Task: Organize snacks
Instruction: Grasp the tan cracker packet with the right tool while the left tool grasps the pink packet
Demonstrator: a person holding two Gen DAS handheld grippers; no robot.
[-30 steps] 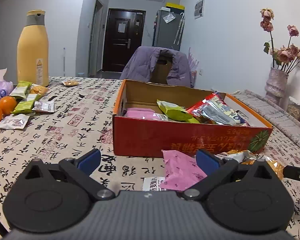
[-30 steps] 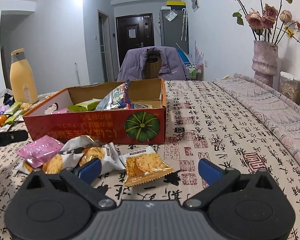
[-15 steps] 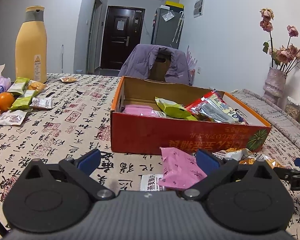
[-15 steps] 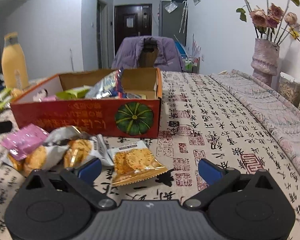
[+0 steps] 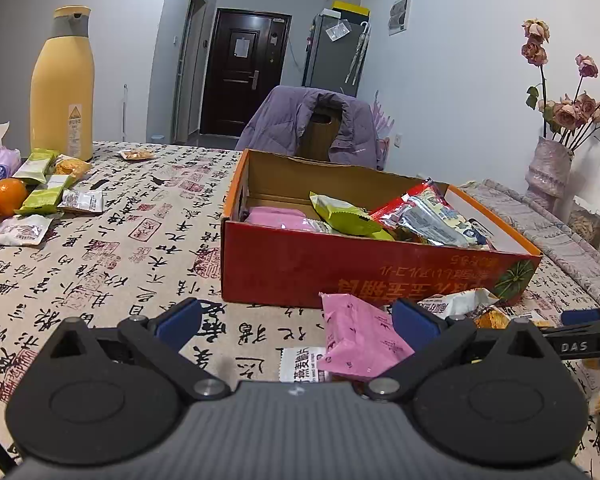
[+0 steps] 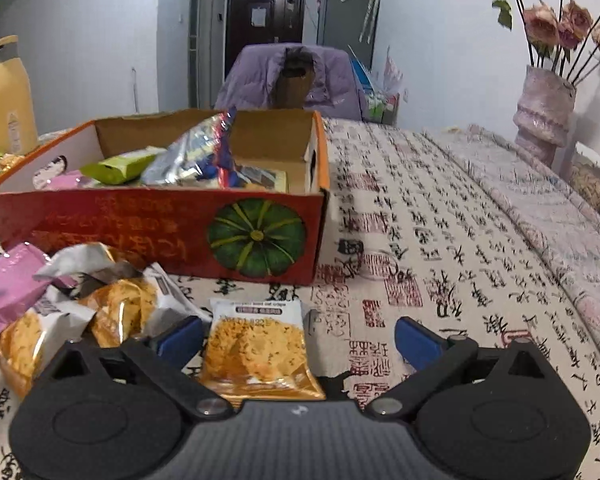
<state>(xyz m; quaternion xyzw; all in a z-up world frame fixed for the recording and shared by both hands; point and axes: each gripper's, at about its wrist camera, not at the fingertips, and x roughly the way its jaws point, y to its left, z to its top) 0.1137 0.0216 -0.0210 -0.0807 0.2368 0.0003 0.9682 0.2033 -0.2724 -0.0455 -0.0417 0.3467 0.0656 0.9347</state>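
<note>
The counter (image 6: 440,240), draped in a calligraphy cloth, carries a red cardboard box (image 6: 160,232) already holding several snack packs. Near its front wall lies a heap of packets, a pink packet (image 5: 360,336) at the left. The right claw (image 6: 296,340) is closing, wide around a cracker packet (image 6: 256,344), untouched. The left claw (image 5: 296,320) gapes wide, empty.

Boxes: one red box (image 5: 364,268) on the bench.
Packs in box: at least four; pink (image 5: 276,216), green (image 5: 346,214), red-edged (image 5: 428,214), one flat (image 6: 260,178).
Packs before the box: one pink (image 5: 360,336), three of golden crackers (image 6: 256,348), one white (image 5: 302,364).
Oranges: two (image 5: 8,196), far left.
Green packs: three (image 5: 44,198), by the oranges.
Bottles: one (image 5: 62,92).
Vases: one (image 6: 544,114).
</note>
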